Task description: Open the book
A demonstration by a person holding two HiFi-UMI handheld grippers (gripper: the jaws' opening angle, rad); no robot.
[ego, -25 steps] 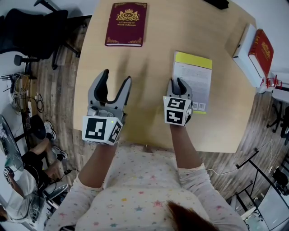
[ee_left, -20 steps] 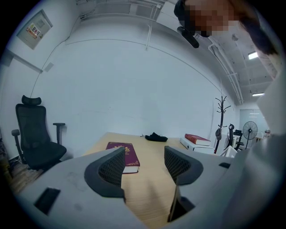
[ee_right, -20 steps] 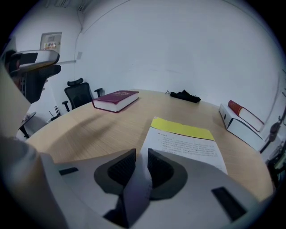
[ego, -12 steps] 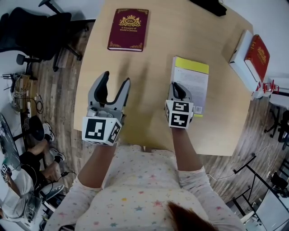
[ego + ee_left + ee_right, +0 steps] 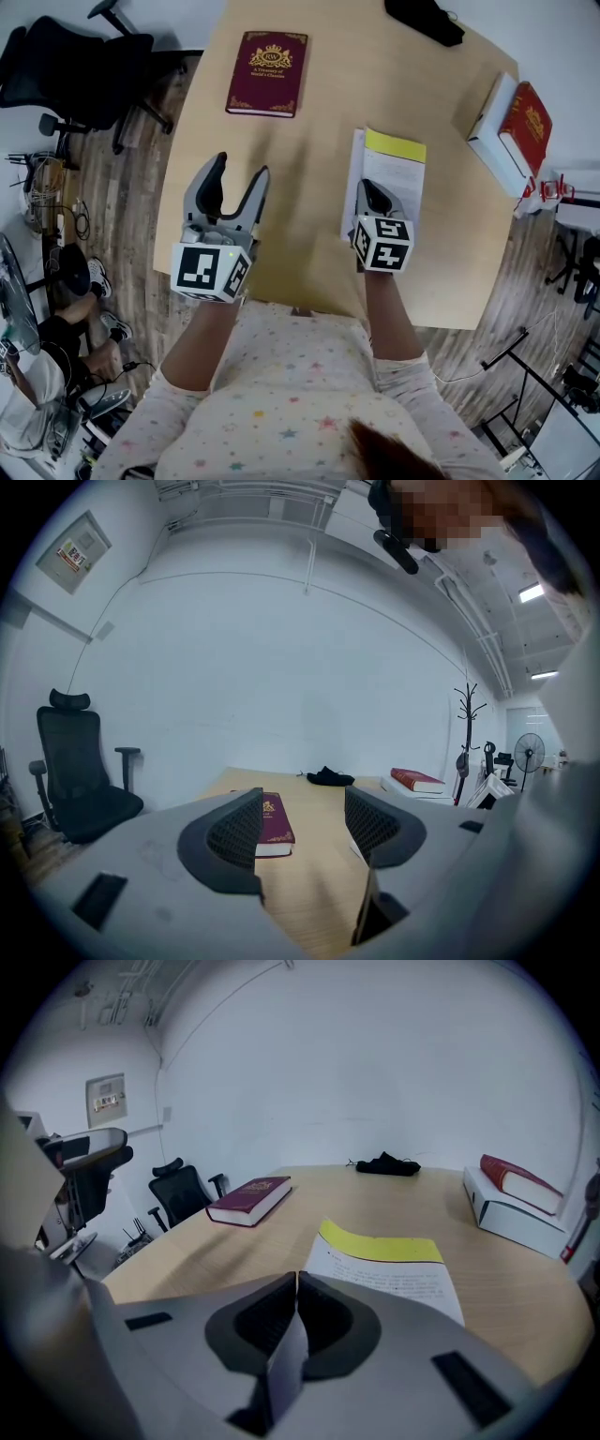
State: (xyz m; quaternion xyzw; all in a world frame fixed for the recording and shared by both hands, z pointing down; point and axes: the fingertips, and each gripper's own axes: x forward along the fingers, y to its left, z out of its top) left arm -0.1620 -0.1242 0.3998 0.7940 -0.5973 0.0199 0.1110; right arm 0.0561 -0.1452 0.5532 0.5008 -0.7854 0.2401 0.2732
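1. white-walled room with a round wooden counter (image 5: 309, 253). the book (image 5: 401, 178) with the yellow band lies flat at the person's right, and a maroon book (image 5: 267, 73) sits well apart at the far side.
2. the right tongs (image 5: 369, 195) are pinched together on a thin sheet, seemingly the book's near cover edge, which looks slightly raised.
3. the left tongs (image 5: 239, 173) hang apart and empty above bare counter.
4. my judgement: carry the sheet up and over in an arc about the spine. a straight pull may drag the whole book.
5. if the book slides, the left tongs could press the pages down.
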